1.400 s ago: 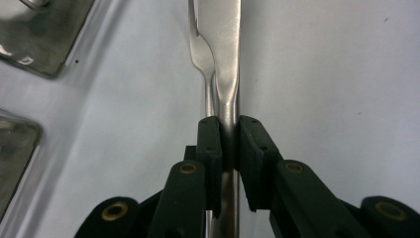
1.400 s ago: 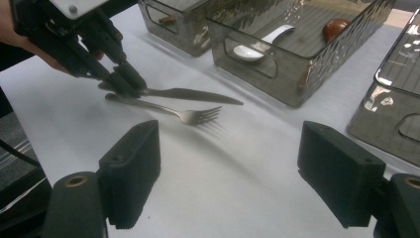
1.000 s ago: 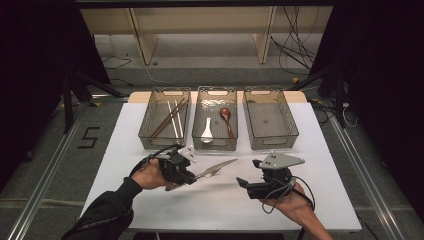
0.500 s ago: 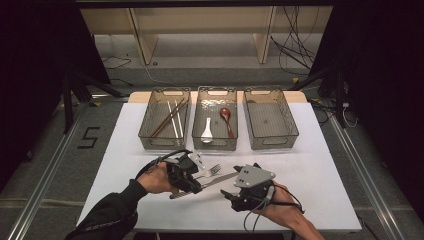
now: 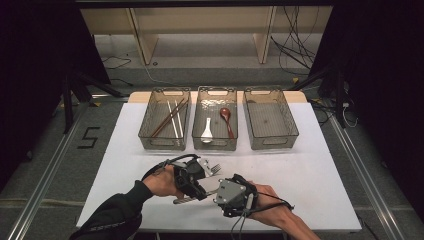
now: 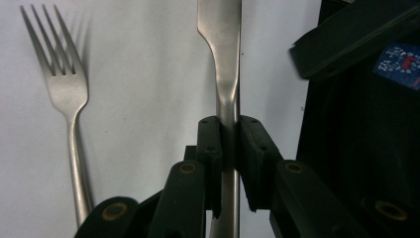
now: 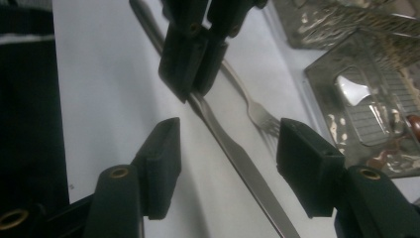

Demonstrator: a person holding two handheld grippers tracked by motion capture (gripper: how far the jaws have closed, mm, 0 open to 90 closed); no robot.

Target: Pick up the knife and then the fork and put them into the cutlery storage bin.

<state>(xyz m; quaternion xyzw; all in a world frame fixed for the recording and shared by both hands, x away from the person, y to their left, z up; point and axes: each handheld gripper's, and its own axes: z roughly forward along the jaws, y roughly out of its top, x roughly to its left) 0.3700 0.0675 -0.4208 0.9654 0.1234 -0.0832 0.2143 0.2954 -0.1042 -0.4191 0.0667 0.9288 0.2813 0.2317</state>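
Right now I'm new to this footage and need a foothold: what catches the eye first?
Near the table's front edge, the left hand-held gripper is shut on a metal knife, and the right hand-held gripper, jaws just closing, straddles it without touching. A fork lies beside them; three clear bins sit behind.

A slim silver table knife (image 6: 228, 54), plain and polished, hangs clear of the white table (image 5: 325, 170) near its front edge, clamped at the narrow neck where handle meets blade between the pads of the left gripper (image 6: 230, 148). Its flat length also runs between the spread jaws of the right gripper (image 7: 225, 163), untouched by either pad. A silver fork (image 6: 67, 99) lies flat just beside it, tines parallel.
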